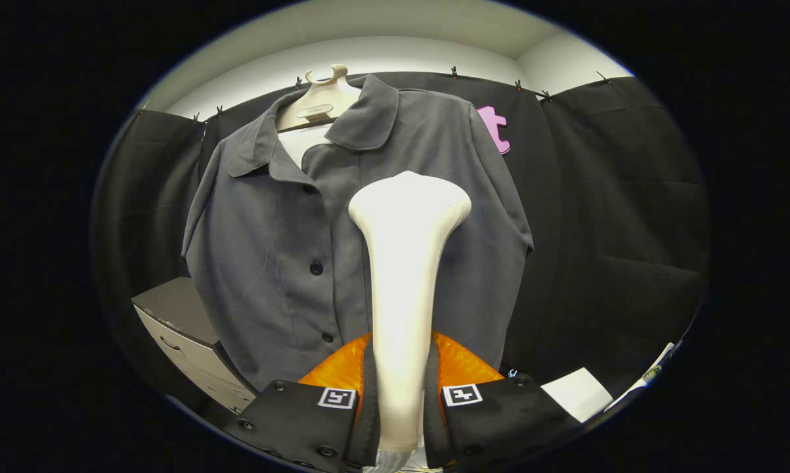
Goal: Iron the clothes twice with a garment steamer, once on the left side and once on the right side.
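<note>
On the left, low beside the shirt's hem, a grey cabinet (184,328) with drawers is standing against the black cloth wall. Next to it the grey shirt (283,236) is hanging on a pale hanger (320,98), its buttons closed and its collar open at the top. I am holding the white garment steamer (404,263) upright in front of the shirt, and its wide head is covering the shirt's middle, a little to the right of the button line; I cannot tell if the head is touching the cloth. My gripper (398,401) is clenching the steamer's handle, with one black finger pressing on each side. Behind the fingers something orange (460,364) is showing. To the right, a white sheet (578,393) is lying low near the wall.
</note>
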Available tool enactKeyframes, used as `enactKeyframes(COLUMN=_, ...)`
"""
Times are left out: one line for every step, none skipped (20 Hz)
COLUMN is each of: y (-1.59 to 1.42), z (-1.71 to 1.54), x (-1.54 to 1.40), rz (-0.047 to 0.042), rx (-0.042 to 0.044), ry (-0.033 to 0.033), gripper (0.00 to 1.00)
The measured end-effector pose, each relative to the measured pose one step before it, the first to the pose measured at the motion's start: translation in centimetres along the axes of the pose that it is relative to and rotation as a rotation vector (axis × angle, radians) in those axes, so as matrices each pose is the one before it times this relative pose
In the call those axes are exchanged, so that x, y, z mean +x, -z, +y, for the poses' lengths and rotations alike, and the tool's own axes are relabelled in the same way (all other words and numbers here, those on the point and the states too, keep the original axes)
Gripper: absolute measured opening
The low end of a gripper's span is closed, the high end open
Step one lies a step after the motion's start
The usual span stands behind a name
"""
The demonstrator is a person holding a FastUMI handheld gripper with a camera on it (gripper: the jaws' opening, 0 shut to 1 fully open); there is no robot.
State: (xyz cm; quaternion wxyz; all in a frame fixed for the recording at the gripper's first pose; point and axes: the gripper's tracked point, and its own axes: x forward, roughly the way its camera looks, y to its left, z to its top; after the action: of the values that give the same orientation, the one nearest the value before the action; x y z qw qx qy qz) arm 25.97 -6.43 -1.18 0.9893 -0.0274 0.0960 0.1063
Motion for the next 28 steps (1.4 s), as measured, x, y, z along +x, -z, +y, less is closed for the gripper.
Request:
enactKeyframes(y=0.239, z=-0.072, x=0.0, rz=0.00335, rx=0.00105, ry=-0.00182, gripper=0.34)
enactKeyframes(y=0.249, z=-0.018, x=0.061, rz=0.00372, rx=0.00219, ry=-0.00132, gripper=0.34)
enactKeyframes(y=0.314, z=-0.047, x=0.004, rz=0.00579, rx=0.0019, ry=-0.00171, gripper=0.35)
enactKeyframes(y=0.304, z=-0.111, x=-0.12, rz=0.00434, rx=0.00161, ry=-0.00161, gripper=0.35)
enactKeyframes(y=0.31, z=-0.109, x=-0.02, rz=0.00487, rx=0.00092, ry=-0.00079, gripper=0.35)
enactKeyframes(y=0.267, z=-0.091, x=-0.027, rz=0.00396, rx=0.00071, ry=-0.00016, gripper=0.34)
enactKeyframes(y=0.301, z=-0.01, x=0.084, rz=0.00399, rx=0.00155, ry=-0.0009, gripper=0.34)
enactKeyframes(y=0.325, z=-0.091, x=-0.109, rz=0.00488, rx=0.00072, ry=-0.00115, gripper=0.34)
enactKeyframes(y=0.343, z=-0.039, x=-0.052, rz=0.00491, rx=0.00078, ry=-0.00115, gripper=0.35)
enactKeyframes(y=0.355, z=-0.067, x=-0.035, rz=0.0048, rx=-0.00105, ry=-0.00187, gripper=0.34)
enactKeyframes(y=0.315, z=-0.048, x=-0.065, rz=0.00427, rx=-0.00086, ry=-0.00093, gripper=0.34)
enactKeyframes(y=0.322, z=-0.004, x=0.014, rz=0.00528, rx=0.00009, ry=-0.00078, gripper=0.35)
enactKeyframes(y=0.352, z=-0.01, x=-0.004, rz=0.00531, rx=0.00128, ry=-0.00122, gripper=0.35)
enactKeyframes(y=0.42, z=-0.02, x=0.0, rz=0.00654, rx=0.00126, ry=-0.00132, gripper=0.34)
enactKeyframes(y=0.427, z=-0.043, x=0.005, rz=0.00722, rx=0.00072, ry=-0.00039, gripper=0.34)
enactKeyframes(y=0.543, z=-0.033, x=-0.062, rz=0.00837, rx=0.00114, ry=0.00039, gripper=0.35)
enactKeyframes(y=0.488, z=-0.021, x=-0.013, rz=0.00743, rx=0.00247, ry=0.00005, gripper=0.35)
enactKeyframes(y=0.661, z=-0.069, x=-0.042, rz=0.00984, rx=0.00184, ry=0.00008, gripper=0.35)
enactKeyframes(y=0.404, z=-0.064, x=0.08, rz=0.00815, rx=0.00037, ry=0.00056, gripper=0.35)
enactKeyframes(y=0.55, z=-0.075, x=-0.057, rz=0.00699, rx=0.00148, ry=0.00118, gripper=0.34)
enactKeyframes(y=0.479, z=-0.062, x=-0.022, rz=0.00851, rx=0.00168, ry=0.00137, gripper=0.35)
enactKeyframes(y=0.43, z=-0.053, x=0.065, rz=0.00635, rx=0.00206, ry=0.0001, gripper=0.35)
enactKeyframes(y=0.474, z=-0.041, x=0.001, rz=0.00633, rx=0.00186, ry=0.00016, gripper=0.34)
enactKeyframes(y=0.565, z=-0.1, x=-0.048, rz=0.00775, rx=0.00167, ry=0.0005, gripper=0.35)
enactKeyframes(y=0.493, z=-0.092, x=-0.076, rz=0.00681, rx=0.00216, ry=-0.00005, gripper=0.35)
enactKeyframes(y=0.609, z=-0.027, x=0.044, rz=0.0086, rx=0.00171, ry=0.00014, gripper=0.34)
enactKeyframes(y=0.54, z=-0.003, x=0.049, rz=0.00777, rx=0.00202, ry=0.00051, gripper=0.34)
enactKeyframes(y=0.519, z=-0.007, x=0.215, rz=0.00867, rx=0.00118, ry=0.00043, gripper=0.35)
